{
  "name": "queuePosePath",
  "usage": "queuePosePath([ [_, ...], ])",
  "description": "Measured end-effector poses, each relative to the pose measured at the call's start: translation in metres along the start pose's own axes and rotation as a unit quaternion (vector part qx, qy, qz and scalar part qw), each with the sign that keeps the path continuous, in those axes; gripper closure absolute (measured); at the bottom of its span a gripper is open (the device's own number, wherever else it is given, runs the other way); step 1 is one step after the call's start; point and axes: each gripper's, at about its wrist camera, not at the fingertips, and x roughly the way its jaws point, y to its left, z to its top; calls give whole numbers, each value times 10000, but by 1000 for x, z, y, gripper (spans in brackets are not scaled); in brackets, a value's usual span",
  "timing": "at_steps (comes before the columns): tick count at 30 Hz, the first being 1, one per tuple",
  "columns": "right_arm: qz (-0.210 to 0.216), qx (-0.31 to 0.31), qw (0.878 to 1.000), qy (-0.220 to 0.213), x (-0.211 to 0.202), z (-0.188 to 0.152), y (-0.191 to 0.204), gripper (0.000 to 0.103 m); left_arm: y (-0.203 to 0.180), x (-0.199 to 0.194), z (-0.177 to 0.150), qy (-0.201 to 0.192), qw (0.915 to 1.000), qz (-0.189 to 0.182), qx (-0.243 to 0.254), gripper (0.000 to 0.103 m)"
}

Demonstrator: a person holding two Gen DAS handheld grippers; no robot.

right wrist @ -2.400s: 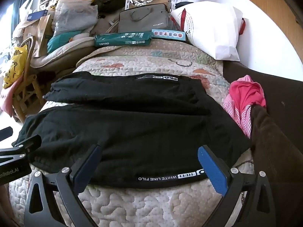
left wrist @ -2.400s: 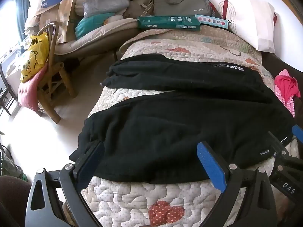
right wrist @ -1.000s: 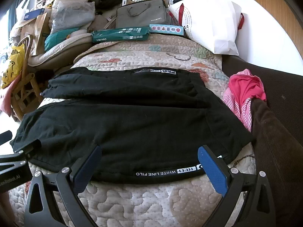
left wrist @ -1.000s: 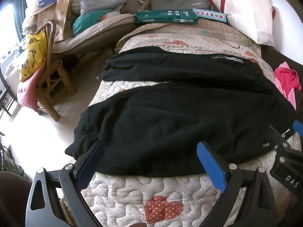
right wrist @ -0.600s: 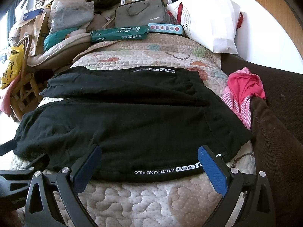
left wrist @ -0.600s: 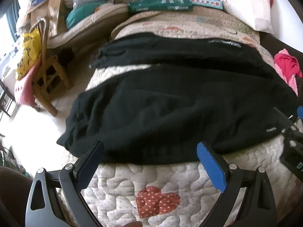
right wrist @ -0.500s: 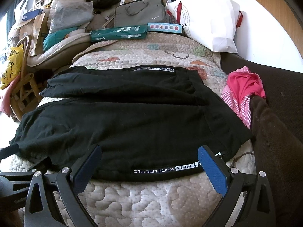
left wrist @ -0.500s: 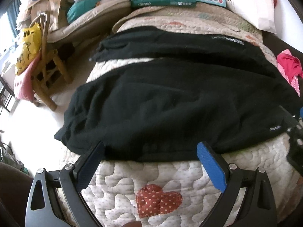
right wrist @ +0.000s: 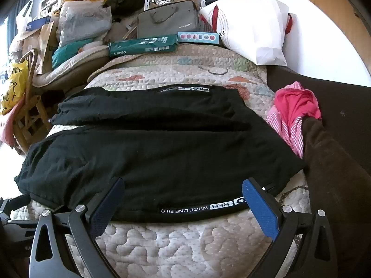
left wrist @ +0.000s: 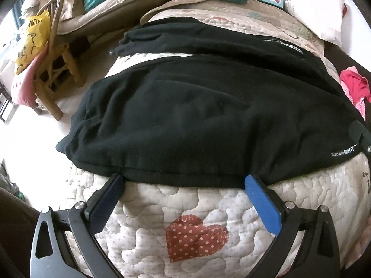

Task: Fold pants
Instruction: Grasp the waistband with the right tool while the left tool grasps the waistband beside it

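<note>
Lying spread across the quilt [left wrist: 148, 220], the black pants [left wrist: 197, 120] fill the middle of both views, with one leg folded back toward twelve o'clock and the wider part running from nine o'clock to three o'clock. The left gripper [left wrist: 185, 180] has its fingers released and spread wide, their blue tips touching the near hem of the pants at six o'clock without pinching any cloth. The right gripper [right wrist: 183, 185] is likewise released and wide apart, its tips just over the near edge of the pants, either side of the waistband [right wrist: 199, 207] with white lettering at six o'clock. In the left view the waistband lettering sits at four o'clock, next to a dark part of the other gripper at the frame edge. A red dotted heart patch [left wrist: 197, 238] on the quilt lies between the left fingers, at six o'clock. In the right view a pink garment [right wrist: 294, 113] lies at three o'clock, just beside the pants, against a dark brown sofa [right wrist: 336, 162]. At twelve o'clock, beyond the pants, a green box [right wrist: 142, 45] rests at the far end of the quilt, with a grey bag [right wrist: 168, 19] behind it and a white bag [right wrist: 252, 27] at one o'clock. A wooden chair [left wrist: 55, 74] holding a yellow bag [left wrist: 32, 37] stands at ten o'clock in the left view, well apart from the pants.
</note>
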Motion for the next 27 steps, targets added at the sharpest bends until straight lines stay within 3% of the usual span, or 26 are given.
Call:
queuePosePath([
  [3, 13, 11, 10000, -41, -4, 0, -1, 0, -4, -5, 1, 166, 9997, 55, 194, 0],
  [5, 30, 2, 10000, -65, -6, 2, -1, 0, -2, -13, 4, 139, 9997, -101, 148, 14],
  [7, 59, -10, 9999, -98, -10, 5, -2, 0, 3, -24, 11, 104, 9995, -313, 32, 19],
  [9, 113, -35, 9998, -154, -15, 11, -2, 0, 9, -40, 23, -115, 9988, -478, -68, 19],
  [14, 479, -144, 9979, -405, -33, 48, -6, 0, 25, -61, 74, -650, 9976, -241, -38, 19],
  [22, 738, -93, 9968, -305, -10, 118, -35, 0, 68, -31, 162, -757, 9964, -191, -332, 19],
  [27, 1017, 137, 9946, 185, 49, 152, -70, 0, 84, 9, 200, -538, 9959, -564, -456, 19],
])
